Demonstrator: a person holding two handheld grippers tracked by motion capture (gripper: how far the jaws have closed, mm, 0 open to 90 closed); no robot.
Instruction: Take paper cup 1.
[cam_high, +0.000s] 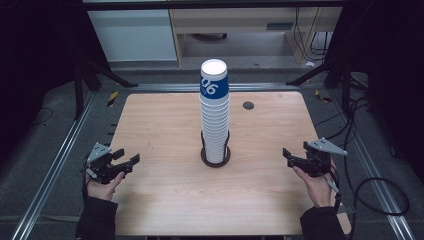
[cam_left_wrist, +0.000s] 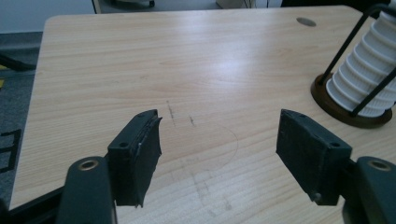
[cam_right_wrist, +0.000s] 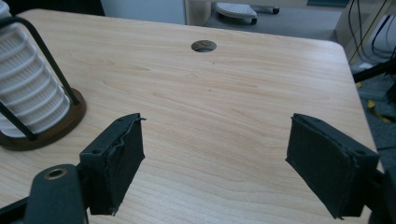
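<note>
A tall stack of white paper cups (cam_high: 215, 115), the top one with a blue band, stands upright in a dark round wire holder (cam_high: 216, 159) at the middle of the wooden table (cam_high: 165, 190). My left gripper (cam_high: 127, 157) hovers near the table's left edge, held by a hand, pointing toward the stack. Its jaws (cam_left_wrist: 218, 126) stand open with only bare tabletop between them; the stack (cam_left_wrist: 369, 74) is off to their right. My right gripper (cam_high: 289, 157) is near the right edge, also open (cam_right_wrist: 215, 126) and empty, with the stack (cam_right_wrist: 23, 84) to its left.
A small round grommet hole (cam_high: 248, 105) lies behind and right of the stack. Metal rails run along both sides of the table. Cables trail on the floor at the right (cam_high: 380, 195). Light cabinets (cam_high: 135, 35) stand beyond the far edge.
</note>
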